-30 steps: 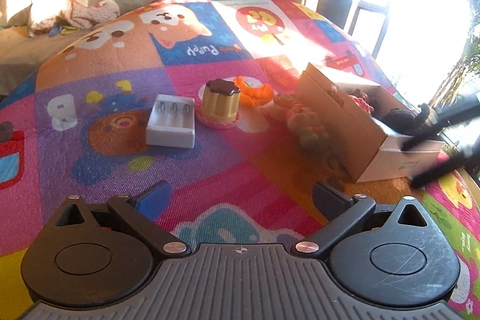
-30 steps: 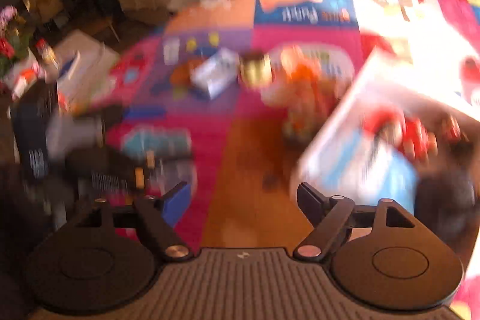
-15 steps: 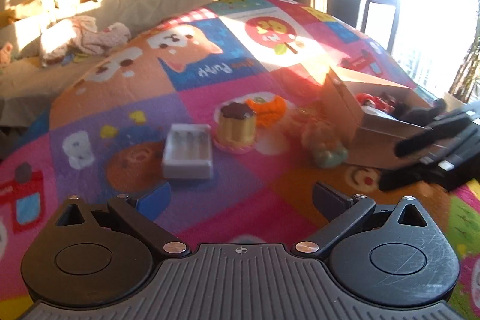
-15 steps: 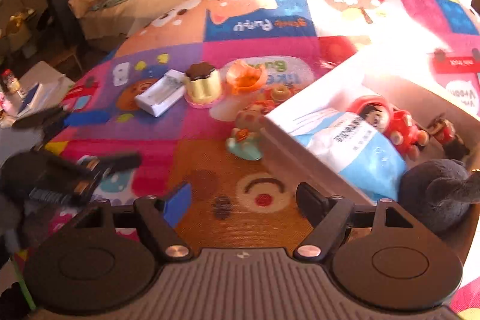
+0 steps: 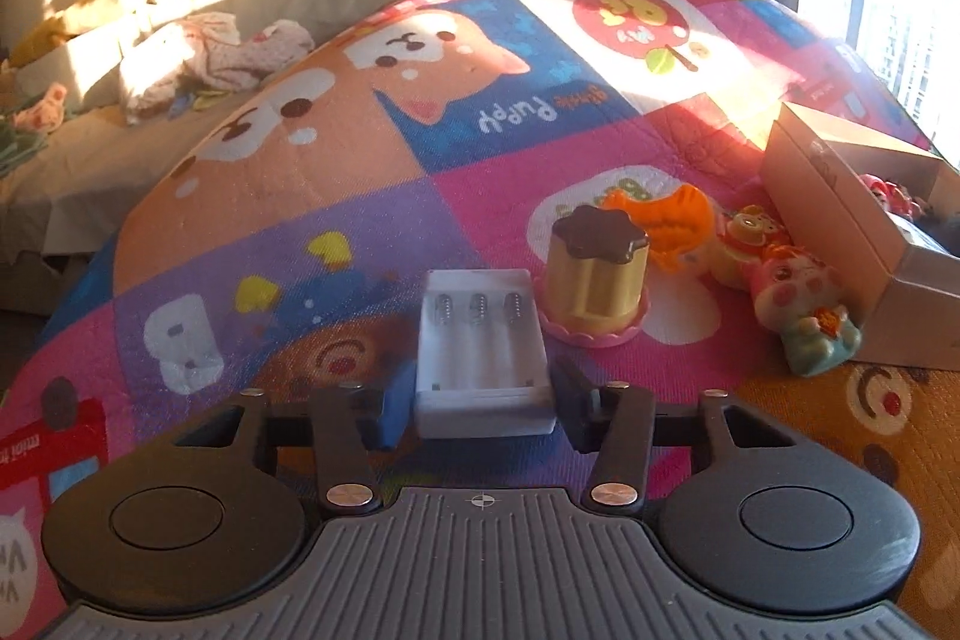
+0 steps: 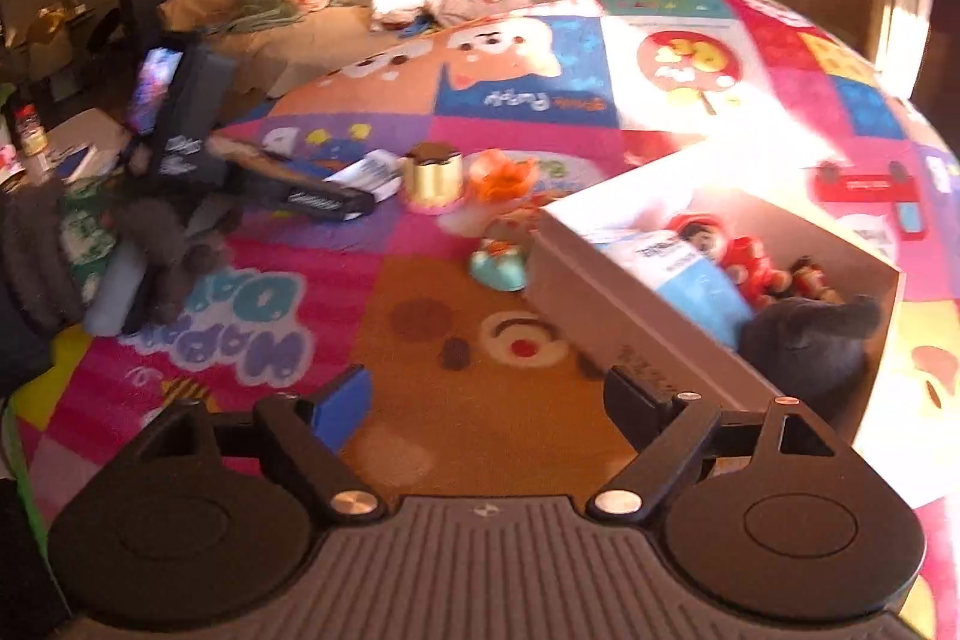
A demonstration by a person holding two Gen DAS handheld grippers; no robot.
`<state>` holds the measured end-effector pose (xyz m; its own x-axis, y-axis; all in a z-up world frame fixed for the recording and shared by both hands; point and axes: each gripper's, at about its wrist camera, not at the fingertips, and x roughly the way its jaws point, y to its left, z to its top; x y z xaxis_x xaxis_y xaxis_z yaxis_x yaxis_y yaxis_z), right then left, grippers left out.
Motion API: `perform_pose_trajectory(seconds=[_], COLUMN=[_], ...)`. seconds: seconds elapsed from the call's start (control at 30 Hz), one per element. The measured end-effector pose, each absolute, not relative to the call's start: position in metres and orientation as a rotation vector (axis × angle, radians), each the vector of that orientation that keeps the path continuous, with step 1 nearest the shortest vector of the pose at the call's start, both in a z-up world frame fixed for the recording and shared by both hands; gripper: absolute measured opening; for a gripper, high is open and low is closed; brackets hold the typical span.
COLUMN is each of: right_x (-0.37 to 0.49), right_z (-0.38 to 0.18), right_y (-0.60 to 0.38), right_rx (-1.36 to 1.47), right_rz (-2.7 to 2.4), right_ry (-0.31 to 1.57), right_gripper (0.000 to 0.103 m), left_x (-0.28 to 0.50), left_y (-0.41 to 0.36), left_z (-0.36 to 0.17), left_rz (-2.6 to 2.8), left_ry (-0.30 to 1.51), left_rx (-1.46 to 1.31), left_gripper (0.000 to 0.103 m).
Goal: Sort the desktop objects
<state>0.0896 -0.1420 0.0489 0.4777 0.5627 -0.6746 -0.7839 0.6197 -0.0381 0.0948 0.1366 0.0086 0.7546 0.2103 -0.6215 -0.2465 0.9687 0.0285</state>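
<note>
Left wrist view: left gripper [image 5: 480, 409] jaws closing on the charger [image 5: 483, 349] (lengthwise away); pudding toy [image 5: 597, 274] just beside.

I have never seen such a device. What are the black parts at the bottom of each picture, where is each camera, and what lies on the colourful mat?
Each picture comes from a camera on a hand-held gripper, looking forward along its two fingers; the black parts are that gripper's body. A person holds one gripper in each hand.

In the left view, the left gripper is closing its jaws around a white battery holder; the pads sit at its sides. Beyond it on the play mat stand a pudding toy, an orange toy and small figurines.

In the right view, the right gripper is opening and holds nothing. On its right is a cardboard box already containing toys and a blue packet.
</note>
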Motion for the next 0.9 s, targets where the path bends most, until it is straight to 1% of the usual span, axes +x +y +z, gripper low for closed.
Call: perform_pose_trajectory(seconds=[0.13, 0.27, 0.3, 0.37, 0.4, 0.43, 0.53, 0.57, 0.63, 0.8, 0.83, 0.9], right_x=[0.098, 0.099, 0.098, 0.097, 0.096, 0.096, 0.092, 0.091, 0.089, 0.076, 0.073, 0.066], right_z=[0.046, 0.043, 0.043, 0.043, 0.043, 0.044, 0.044, 0.044, 0.042, 0.033, 0.032, 0.03], right_y=[-0.14, -0.134, -0.133, -0.132, -0.133, -0.135, -0.143, -0.147, -0.154, -0.16, -0.159, -0.155], right_rx=[-0.325, -0.328, -0.332, -0.332, -0.327, -0.317, -0.29, -0.283, -0.27, -0.253, -0.261, -0.279], right_rz=[0.825, 0.81, 0.809, 0.809, 0.807, 0.805, 0.788, 0.779, 0.761, 0.738, 0.739, 0.757], right_ry=[0.685, 0.666, 0.663, 0.66, 0.66, 0.661, 0.66, 0.661, 0.668, 0.688, 0.687, 0.683], right_gripper=[0.085, 0.085, 0.085, 0.085, 0.085, 0.085, 0.085, 0.085, 0.085, 0.085, 0.085, 0.085], left_x=[0.066, 0.033, 0.028, 0.021, 0.021, 0.022, 0.036, 0.043, 0.064, 0.132, 0.144, 0.161], left_y=[0.113, 0.084, 0.077, 0.067, 0.064, 0.062, 0.061, 0.062, 0.068, 0.088, 0.091, 0.097], left_z=[0.016, 0.02, 0.021, 0.026, 0.029, 0.032, 0.038, 0.039, 0.038, 0.031, 0.027, 0.02], left_rz=[0.172, -0.006, -0.034, -0.066, -0.072, -0.074, -0.041, -0.022, 0.037, 0.146, 0.167, 0.187], left_ry=[0.651, 0.681, 0.681, 0.657, 0.639, 0.622, 0.589, 0.579, 0.569, 0.598, 0.61, 0.639], left_rx=[-0.022, -0.004, 0.009, 0.026, 0.027, 0.027, 0.032, 0.028, 0.004, -0.036, -0.024, -0.01], left_gripper=[0.053, 0.055, 0.057, 0.075, 0.078, 0.081, 0.083, 0.085, 0.087, 0.084, 0.078, 0.054])
